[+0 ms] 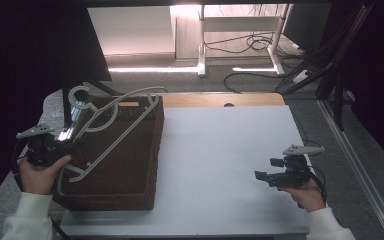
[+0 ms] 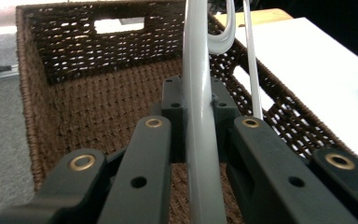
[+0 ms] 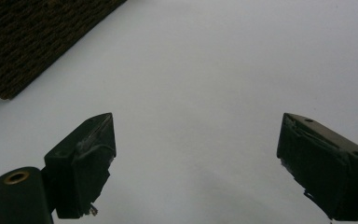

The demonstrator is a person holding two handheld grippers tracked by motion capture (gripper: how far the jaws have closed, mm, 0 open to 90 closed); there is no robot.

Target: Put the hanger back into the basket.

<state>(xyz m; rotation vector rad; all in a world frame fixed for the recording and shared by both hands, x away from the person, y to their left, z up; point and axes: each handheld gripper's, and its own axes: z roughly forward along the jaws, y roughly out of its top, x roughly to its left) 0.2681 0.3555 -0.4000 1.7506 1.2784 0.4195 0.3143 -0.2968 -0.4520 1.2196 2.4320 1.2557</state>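
White plastic hanger (image 2: 198,116) is pinched by the left tool (image 2: 199,105) over the wicker basket (image 1: 130,170); the right tool (image 3: 196,158) hangs spread above the bench (image 1: 220,165).

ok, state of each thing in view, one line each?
left gripper: shut on the hanger's bar, over the basket.
right gripper: open, fingers wide apart, nothing between them, above the white sheet.
hanger: white, held above the basket, tilted.
basket: upright on the table, nothing visible inside.
white sheet: flat on the table.
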